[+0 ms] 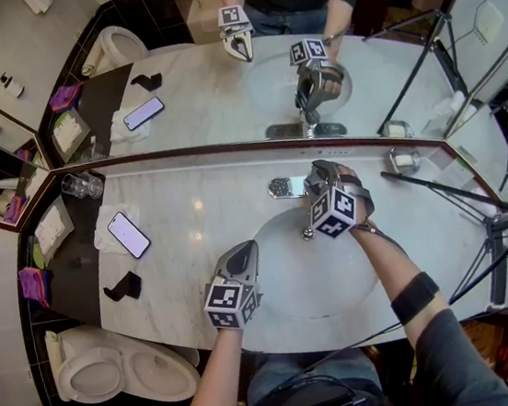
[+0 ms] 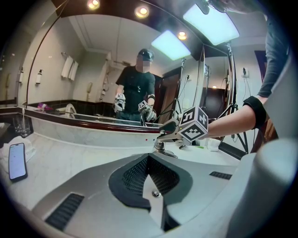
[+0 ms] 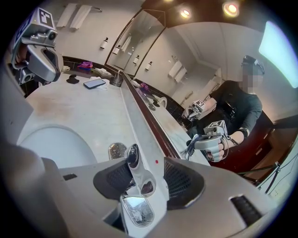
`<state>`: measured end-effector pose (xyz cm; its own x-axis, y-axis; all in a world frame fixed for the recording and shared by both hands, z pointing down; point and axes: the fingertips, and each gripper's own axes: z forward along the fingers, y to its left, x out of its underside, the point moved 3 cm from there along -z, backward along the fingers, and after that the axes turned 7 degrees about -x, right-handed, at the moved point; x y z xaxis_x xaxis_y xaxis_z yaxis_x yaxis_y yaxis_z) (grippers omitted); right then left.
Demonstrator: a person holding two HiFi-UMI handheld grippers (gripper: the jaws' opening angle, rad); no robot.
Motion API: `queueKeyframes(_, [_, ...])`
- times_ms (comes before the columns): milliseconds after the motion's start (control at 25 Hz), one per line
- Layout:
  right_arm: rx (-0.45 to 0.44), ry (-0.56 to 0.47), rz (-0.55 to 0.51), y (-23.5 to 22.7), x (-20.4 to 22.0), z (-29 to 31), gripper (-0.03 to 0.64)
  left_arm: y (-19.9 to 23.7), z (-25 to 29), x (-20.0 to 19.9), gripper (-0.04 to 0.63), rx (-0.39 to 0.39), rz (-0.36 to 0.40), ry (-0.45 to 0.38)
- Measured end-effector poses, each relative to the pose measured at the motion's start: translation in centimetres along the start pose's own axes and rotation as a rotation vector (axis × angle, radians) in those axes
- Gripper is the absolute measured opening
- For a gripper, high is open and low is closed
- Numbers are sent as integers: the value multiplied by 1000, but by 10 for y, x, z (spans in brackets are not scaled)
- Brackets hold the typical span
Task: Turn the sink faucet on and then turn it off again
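Plainly, the right claw stands spread around the chrome lever of the faucet. The faucet rises at the back of the sink, just in front of the mirror. In the right gripper view the lever sits between the two dark pads, nearer the left-hand one, with a clear gap to the other, so the pads do not pinch it. The left claw is pressed together with nothing between its tips. It hangs above the front left rim of the sink, pointing toward the faucet and well apart from it. To the left of the sink, the pale marble worktop carries a phone lying face up on a white cloth. A small black object lies near it toward the front edge, and glass tumblers stand in the back left corner by the mirror. A white toilet stands beside the worktop's left end.
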<state>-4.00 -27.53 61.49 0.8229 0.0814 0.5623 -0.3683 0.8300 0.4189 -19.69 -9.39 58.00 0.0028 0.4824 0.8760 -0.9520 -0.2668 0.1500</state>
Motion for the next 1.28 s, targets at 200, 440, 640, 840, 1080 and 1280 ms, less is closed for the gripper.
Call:
queueKeyframes(200, [25,37,-27,3,-1,-3,221,-3,-7,-1,3,-4,2,-5])
queueKeyframes(440, [31,21,-91,18,-4,-36,222,-13,-17,-8,3,-2,9,-21])
queueKeyframes(640, [42,-14,-42,29,1,-77,181,-23,-28,-14,3,2,16,-33])
queueKeyframes(840, [105,-43,90,28,26,-126,77,-34,-42,-24,3,1,23,-49])
queueKeyframes(1080, [128,-72,304,34,65,-178,18,-42,-54,-35,3,-3,24,-66])
queueKeyframes(1280, [149,-128,565,38,96,-225,18,-54,-67,-36,3,1,29,-69])
